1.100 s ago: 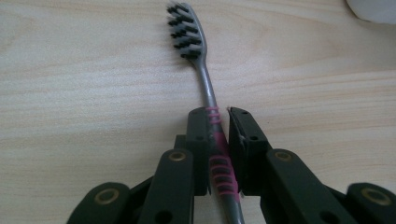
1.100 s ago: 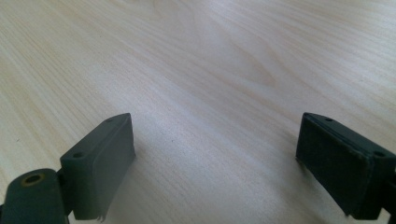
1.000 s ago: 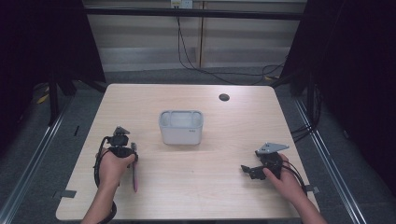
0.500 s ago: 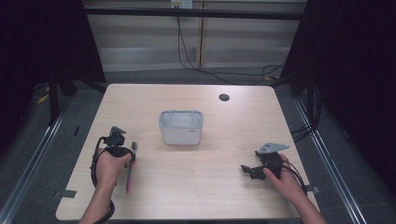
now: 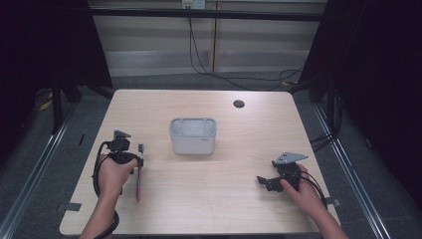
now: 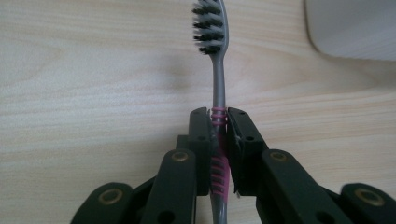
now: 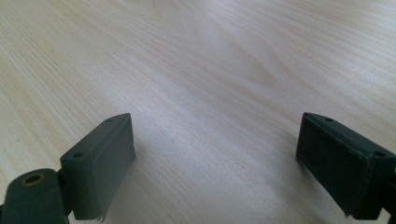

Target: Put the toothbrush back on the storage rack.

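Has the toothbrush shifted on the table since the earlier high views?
Yes. The toothbrush, clamped in the left tongs, has drifted slightly left, away from the grey container, and its pink handle now points more straight toward the table's near edge.

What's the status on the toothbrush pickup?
Left gripper shut on toothbrush handle. Right gripper open, idle. White holder ahead, path clear.

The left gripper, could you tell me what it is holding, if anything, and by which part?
The left gripper is shut on a toothbrush, gripping its pink-ribbed handle below the neck.
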Tool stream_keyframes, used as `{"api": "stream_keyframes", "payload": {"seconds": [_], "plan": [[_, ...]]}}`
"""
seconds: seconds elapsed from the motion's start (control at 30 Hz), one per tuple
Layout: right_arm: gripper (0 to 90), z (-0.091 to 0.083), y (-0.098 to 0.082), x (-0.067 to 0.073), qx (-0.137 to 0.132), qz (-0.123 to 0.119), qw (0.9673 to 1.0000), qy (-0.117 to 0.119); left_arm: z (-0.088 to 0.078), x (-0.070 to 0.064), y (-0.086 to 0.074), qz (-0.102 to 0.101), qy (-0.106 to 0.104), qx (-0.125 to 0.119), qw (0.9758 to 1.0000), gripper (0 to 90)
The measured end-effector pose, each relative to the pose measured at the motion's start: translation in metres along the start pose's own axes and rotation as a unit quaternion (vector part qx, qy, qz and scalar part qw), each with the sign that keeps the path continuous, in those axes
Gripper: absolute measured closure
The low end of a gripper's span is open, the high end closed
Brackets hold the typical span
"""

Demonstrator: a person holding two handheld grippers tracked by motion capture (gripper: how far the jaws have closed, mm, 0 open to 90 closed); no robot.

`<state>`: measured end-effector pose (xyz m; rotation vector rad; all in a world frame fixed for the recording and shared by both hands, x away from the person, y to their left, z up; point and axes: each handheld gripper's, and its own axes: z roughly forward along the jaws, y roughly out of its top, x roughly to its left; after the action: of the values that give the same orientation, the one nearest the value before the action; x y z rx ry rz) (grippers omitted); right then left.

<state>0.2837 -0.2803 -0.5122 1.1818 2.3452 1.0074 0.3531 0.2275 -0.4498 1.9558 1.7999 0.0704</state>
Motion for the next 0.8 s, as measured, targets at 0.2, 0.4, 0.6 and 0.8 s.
{"api": "stream_keyframes", "payload": {"seconds": [0.2, 0.4, 0.6, 0.8], "plan": [[10.9, 0.0, 0.0, 0.0, 0.0, -0.001, 1.0, 0.0, -0.01, -0.002, 0.004, 0.007, -0.008, -0.021, 0.9997, 81.1], [10.9, 0.0, 0.0, 0.0, 0.0, -0.001, 1.0, 0.0, -0.016, -0.004, 0.006, 0.017, -0.016, -0.028, 0.9993, 81.2], [10.9, 0.0, 0.0, 0.0, 0.0, 0.0, 1.0, 0.0, -0.027, -0.008, 0.011, 0.018, -0.028, -0.052, 0.9981, 81.2], [10.9, 0.0, 0.0, 0.0, 0.0, 0.0, 1.0, 0.0, -0.035, -0.011, 0.012, 0.025, -0.037, -0.076, 0.9961, 81.2]]}}
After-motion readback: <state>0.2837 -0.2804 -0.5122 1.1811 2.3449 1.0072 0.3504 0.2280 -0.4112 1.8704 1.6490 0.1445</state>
